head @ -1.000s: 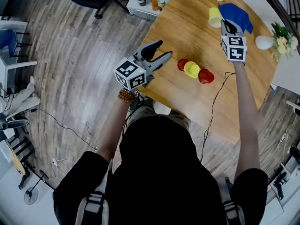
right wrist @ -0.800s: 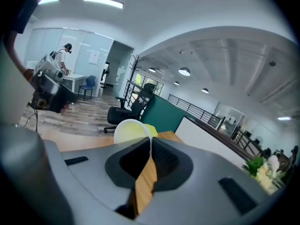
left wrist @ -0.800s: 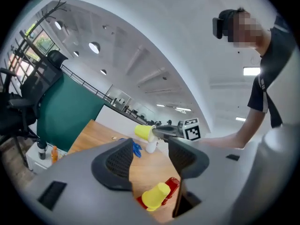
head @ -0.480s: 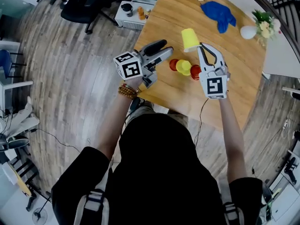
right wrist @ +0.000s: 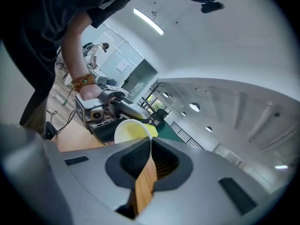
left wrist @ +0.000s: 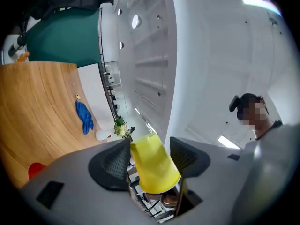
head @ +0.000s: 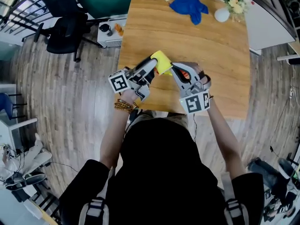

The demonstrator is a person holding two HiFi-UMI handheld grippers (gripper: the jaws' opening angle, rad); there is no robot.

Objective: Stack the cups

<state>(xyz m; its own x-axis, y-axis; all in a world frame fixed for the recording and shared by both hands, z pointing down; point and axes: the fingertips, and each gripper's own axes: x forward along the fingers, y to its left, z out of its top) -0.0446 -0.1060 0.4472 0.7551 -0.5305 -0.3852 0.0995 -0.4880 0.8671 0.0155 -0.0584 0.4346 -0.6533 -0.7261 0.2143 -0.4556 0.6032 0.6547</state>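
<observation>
The yellow cup (head: 161,61) is up in the air over the near part of the wooden table (head: 211,41), right where the two tools meet. The right gripper (head: 174,69) has its jaws pressed together on the thin rim of the cup, so it is the one holding it. The right gripper view looks straight into the open mouth of the cup. The left gripper (head: 154,63) comes in from the other side. Its jaws have just been opening and now stand very wide, with the cup between them. One pad sits just beside each side of the cup. They look close to the wall but do not seem to squeeze it, though it is hard to be sure from this angle. In the left gripper view the cup is tipped, with its small closed end higher and its wide end lower, so its long way runs between the pads, not from pad to pad. That matters most, I think: if the left jaws close, they would meet the round sides. One red cup (left wrist: 36,169) waits on the table. The tools hide any other cups.
</observation>
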